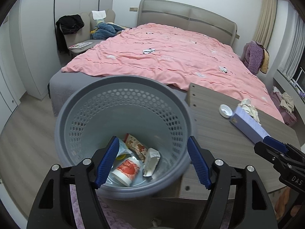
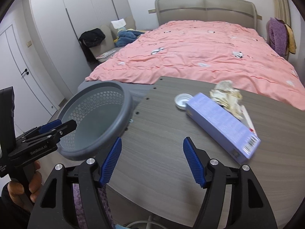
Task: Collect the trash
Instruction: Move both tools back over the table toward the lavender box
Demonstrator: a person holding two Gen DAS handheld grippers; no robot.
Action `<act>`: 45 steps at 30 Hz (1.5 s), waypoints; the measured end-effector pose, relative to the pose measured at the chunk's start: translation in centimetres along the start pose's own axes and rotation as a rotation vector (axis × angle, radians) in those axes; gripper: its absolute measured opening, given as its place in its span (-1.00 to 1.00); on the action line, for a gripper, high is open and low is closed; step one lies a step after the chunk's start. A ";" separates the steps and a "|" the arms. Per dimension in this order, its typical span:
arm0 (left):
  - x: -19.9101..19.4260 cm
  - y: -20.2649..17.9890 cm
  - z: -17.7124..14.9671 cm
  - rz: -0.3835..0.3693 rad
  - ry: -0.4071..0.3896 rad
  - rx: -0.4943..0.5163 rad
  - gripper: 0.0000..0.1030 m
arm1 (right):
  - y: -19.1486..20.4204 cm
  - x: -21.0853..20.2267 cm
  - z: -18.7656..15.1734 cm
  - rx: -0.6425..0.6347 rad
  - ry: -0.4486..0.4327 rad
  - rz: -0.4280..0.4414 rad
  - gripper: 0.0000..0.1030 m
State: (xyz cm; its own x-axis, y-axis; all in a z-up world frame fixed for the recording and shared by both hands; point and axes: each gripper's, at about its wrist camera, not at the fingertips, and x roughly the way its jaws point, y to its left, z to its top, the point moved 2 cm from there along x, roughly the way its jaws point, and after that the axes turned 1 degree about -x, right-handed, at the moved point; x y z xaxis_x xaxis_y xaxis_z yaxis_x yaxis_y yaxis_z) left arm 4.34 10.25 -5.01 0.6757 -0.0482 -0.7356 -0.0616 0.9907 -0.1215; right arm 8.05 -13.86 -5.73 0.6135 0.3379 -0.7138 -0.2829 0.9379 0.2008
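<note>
A grey perforated bin [image 1: 122,103] stands against the left end of the wood-grain table [image 2: 171,162]. In it lie a cup with a red label [image 1: 126,168], a snack wrapper [image 1: 136,145] and a white carton [image 1: 151,161]. My left gripper [image 1: 152,139] hovers open over the bin's near rim, with nothing between its pads. On the table rest a purple box [image 2: 223,126], a white cap [image 2: 183,100] and crumpled tissue [image 2: 226,95]. My right gripper [image 2: 152,140] stands open and empty above the bare tabletop, left of the box's near end.
Behind the table is a bed with a pink quilt [image 2: 200,53]. A chair piled with clothes [image 1: 72,26] sits at its far left, and a purple garment [image 2: 278,36] hangs at its right. A purple rug [image 1: 114,215] lies below. A hand [image 2: 34,181] holds the left gripper's handle.
</note>
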 end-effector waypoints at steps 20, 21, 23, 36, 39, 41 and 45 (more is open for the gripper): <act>1.1 -10.5 -1.4 -0.045 0.067 0.126 0.37 | -12.5 -4.6 -3.8 0.173 -0.072 -0.121 0.38; 1.3 -10.9 -1.5 -0.042 0.071 0.129 0.37 | -13.0 -4.6 -3.9 0.179 -0.073 -0.127 0.38; 1.7 -11.6 -1.6 -0.033 0.083 0.144 0.37 | -14.1 -4.4 -3.8 0.191 -0.073 -0.134 0.38; 3.4 -14.5 -1.4 -0.022 0.114 0.176 0.37 | -19.2 -0.2 -1.0 0.172 -0.010 -0.202 0.38; 3.5 -14.8 -1.1 -0.023 0.114 0.177 0.37 | -19.3 0.6 -0.7 0.153 0.013 -0.211 0.38; 3.6 -14.7 -0.9 -0.023 0.116 0.175 0.37 | -19.2 1.0 -0.6 0.133 0.025 -0.221 0.38; 3.9 -14.6 -0.8 -0.025 0.119 0.165 0.37 | -18.5 1.4 -0.6 0.099 0.039 -0.225 0.38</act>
State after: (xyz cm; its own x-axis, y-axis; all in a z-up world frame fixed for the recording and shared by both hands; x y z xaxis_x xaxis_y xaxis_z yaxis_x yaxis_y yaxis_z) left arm 7.33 -4.52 -6.67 0.5830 -0.0778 -0.8087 0.0816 0.9960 -0.0370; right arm 13.71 -30.82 -10.89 0.6232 0.1184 -0.7730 -0.0676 0.9929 0.0975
